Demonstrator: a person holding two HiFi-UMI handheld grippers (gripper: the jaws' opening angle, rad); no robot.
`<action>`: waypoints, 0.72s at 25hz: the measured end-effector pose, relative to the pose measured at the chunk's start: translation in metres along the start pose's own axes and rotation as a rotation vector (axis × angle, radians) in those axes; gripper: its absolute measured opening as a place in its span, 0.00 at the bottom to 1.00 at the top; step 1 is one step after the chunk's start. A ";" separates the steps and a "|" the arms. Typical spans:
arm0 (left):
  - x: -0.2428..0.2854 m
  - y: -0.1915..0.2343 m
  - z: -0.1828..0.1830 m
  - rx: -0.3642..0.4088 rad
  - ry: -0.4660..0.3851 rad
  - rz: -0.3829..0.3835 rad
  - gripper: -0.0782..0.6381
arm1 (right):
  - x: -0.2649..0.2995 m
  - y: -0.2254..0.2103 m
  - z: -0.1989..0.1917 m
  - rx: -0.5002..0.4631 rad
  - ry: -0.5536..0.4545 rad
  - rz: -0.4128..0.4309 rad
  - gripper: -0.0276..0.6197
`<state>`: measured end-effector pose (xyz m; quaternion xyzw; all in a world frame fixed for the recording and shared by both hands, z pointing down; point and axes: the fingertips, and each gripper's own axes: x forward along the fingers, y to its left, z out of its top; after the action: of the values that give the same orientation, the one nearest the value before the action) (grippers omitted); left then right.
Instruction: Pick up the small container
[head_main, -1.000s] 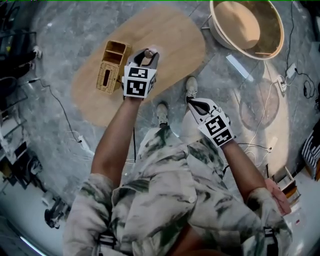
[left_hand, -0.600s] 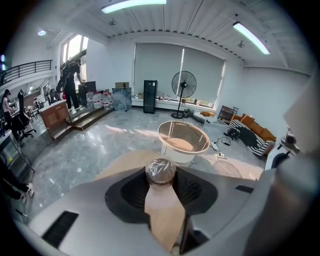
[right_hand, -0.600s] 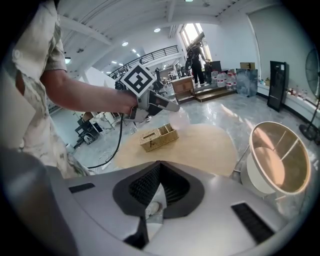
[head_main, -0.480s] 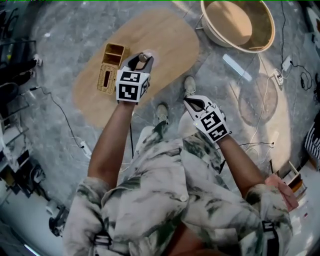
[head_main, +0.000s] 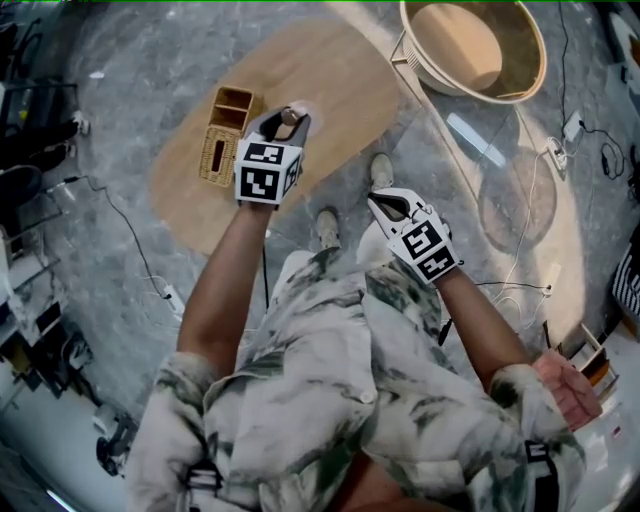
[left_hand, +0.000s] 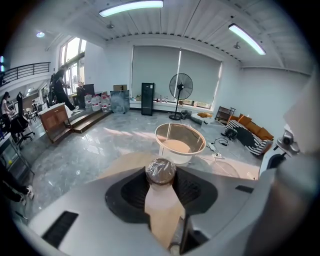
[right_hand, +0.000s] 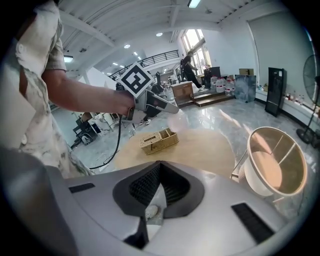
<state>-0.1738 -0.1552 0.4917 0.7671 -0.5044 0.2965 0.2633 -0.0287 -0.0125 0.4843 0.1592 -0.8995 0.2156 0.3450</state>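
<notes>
Gripping the small container (left_hand: 160, 171) between its jaw tips, left gripper (head_main: 288, 118) hung over the wooden table (head_main: 345, 70). Crinkled clear film covered the top; contents unreadable. Right gripper (head_main: 386, 204) pinched closed, empty. Woven organizer (head_main: 222, 135) sat beside.

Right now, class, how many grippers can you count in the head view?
2. The left gripper is over the table, shut on the container. The right gripper is over the floor near a shoe, shut and empty. None looks hidden.
</notes>
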 end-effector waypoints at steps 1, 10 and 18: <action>-0.001 0.000 0.000 0.000 0.000 0.000 0.33 | -0.001 0.001 0.000 -0.002 -0.001 0.000 0.07; -0.003 -0.001 0.003 0.010 0.003 0.001 0.33 | -0.003 -0.001 0.004 -0.017 -0.010 -0.002 0.07; 0.001 -0.002 0.002 0.007 0.011 0.000 0.33 | -0.005 -0.005 0.004 -0.023 -0.009 -0.002 0.07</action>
<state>-0.1712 -0.1565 0.4906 0.7665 -0.5019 0.3021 0.2635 -0.0249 -0.0184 0.4800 0.1569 -0.9033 0.2042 0.3431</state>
